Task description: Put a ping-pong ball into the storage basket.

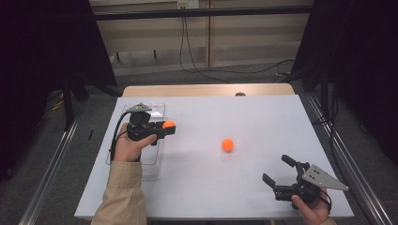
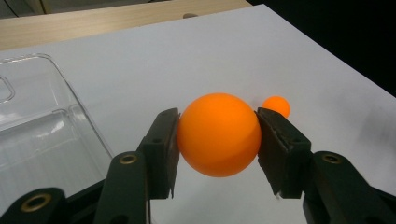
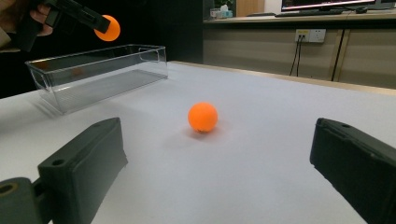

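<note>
Left tongs (image 1: pixel 168 127): pinching an orange ball (image 1: pixel 169 124), one jaw on each side, at left of centre in the high view; the left gripper view shows the held ball (image 2: pixel 218 134) squeezed squarely between both pads.
Held ball, position: up off the desk (image 1: pixel 263 117), just past the right edge of the clear plastic box (image 1: pixel 159 108) in the high view; in the right gripper view it hangs at the upper left of the frame, above the near end of the box (image 3: pixel 70 93).
Clear box: sits at the left side of the desk, and looks empty as far as I can tell through its walls.
Second ball (image 1: pixel 227 144): resting on the desk near the middle of the high view, well apart from the box; it sits dead centre in the right gripper view (image 3: pixel 202 117).
Right tongs (image 1: pixel 278 169): spread wide, holding nothing, at the lower right of the high view, jaws aimed towards the loose ball.
Progress: I'd call it under halfway. One ball is lifted but not yet in the box.
Left to do: drop the held ball in, then fetch the loose one, which the right tongs look lined up for.
</note>
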Available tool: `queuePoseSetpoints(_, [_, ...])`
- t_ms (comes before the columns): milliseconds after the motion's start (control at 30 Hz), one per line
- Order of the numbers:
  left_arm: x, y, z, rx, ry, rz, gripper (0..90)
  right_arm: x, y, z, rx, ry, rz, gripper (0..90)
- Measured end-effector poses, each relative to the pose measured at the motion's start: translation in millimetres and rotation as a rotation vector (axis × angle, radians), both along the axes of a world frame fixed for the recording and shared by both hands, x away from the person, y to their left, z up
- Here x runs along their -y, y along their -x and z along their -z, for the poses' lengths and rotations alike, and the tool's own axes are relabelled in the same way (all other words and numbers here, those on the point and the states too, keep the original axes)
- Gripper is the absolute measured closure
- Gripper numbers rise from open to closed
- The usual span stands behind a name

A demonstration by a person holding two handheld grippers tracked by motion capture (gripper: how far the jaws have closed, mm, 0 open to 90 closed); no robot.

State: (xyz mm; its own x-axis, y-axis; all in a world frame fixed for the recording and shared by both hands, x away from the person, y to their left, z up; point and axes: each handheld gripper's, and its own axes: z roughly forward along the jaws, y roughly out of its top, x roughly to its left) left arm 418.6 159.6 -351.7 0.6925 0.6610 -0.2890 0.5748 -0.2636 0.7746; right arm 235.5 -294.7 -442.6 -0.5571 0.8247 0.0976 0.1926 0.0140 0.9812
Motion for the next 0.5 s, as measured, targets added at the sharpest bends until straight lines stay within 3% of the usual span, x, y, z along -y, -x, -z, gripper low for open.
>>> queuePoseSetpoints(500, [-8.1, -1.8, 0.4, 0.015, -0.006, -0.018, 51.0, -0.1, -0.1, 0.0, -0.001, -0.001, 0.000, 2.5])
